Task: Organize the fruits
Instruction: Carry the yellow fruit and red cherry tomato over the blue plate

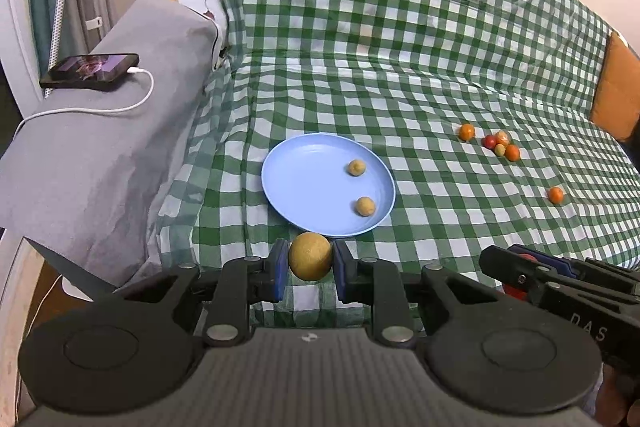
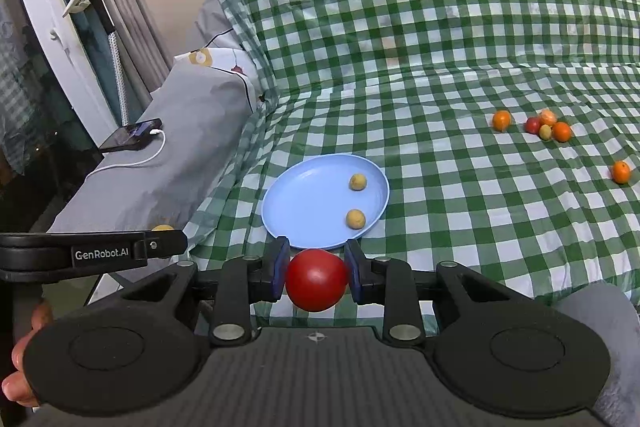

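Note:
My left gripper (image 1: 310,259) is shut on a round yellow fruit (image 1: 310,255), held just short of the near rim of a light blue plate (image 1: 304,183). Two small yellow fruits (image 1: 356,167) (image 1: 365,206) lie on the plate's right side. My right gripper (image 2: 317,275) is shut on a red fruit (image 2: 316,279), also just before the blue plate (image 2: 308,195), which shows the same two yellow fruits (image 2: 357,182) (image 2: 355,218). The right gripper shows at the left wrist view's right edge (image 1: 560,279), and the left gripper at the right wrist view's left (image 2: 120,251).
A green-checked cloth (image 1: 400,67) covers the surface. To the right lie loose fruits: an orange one (image 1: 466,131), a cluster of orange, red and yellow ones (image 1: 500,145), and a lone orange one (image 1: 555,195). A phone on a cable (image 1: 92,67) rests on a grey ledge at left.

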Motion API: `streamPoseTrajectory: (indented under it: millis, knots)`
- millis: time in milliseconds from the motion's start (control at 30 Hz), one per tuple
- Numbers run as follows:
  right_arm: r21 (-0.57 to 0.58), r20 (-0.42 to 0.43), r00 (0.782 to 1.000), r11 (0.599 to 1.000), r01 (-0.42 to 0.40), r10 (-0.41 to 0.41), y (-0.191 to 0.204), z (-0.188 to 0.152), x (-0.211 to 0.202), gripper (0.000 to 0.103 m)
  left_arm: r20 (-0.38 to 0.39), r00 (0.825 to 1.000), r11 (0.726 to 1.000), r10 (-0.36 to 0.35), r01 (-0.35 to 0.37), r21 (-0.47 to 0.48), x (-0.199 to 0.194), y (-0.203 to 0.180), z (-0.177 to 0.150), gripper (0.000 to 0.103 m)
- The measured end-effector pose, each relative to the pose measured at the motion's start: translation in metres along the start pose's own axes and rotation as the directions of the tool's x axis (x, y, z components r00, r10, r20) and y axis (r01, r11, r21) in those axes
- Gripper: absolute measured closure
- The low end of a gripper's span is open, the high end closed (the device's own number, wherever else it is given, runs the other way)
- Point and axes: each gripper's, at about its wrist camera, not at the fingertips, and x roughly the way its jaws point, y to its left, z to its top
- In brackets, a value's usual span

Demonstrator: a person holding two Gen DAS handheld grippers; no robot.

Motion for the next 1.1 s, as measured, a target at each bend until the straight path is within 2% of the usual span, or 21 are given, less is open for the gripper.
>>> streamPoseTrajectory:
  millis: [300, 600, 1100]
  knots:
    - [0.008, -0.008, 1.000, 1.000, 0.007, -0.006, 0.000, 0.000, 0.004, 0.072, -0.006, 1.000, 1.000, 0.002, -0.002, -0.001, 0.004, 0.003, 0.003, 0.077]
    - [0.030, 0.025, 0.999, 0.999, 0.041, -0.042, -0.012, 0.004, -0.004, 0.072, -0.018, 0.999, 1.000, -0.026, 0.026, 0.007, 0.015, -0.007, 0.026, 0.077]
    - [0.113, -0.015, 0.999, 0.992, 0.051, -0.050, -0.035, 0.006, 0.016, 0.072, -0.039, 0.999, 1.000, -0.003, 0.003, 0.007, 0.035, -0.014, 0.046, 0.077]
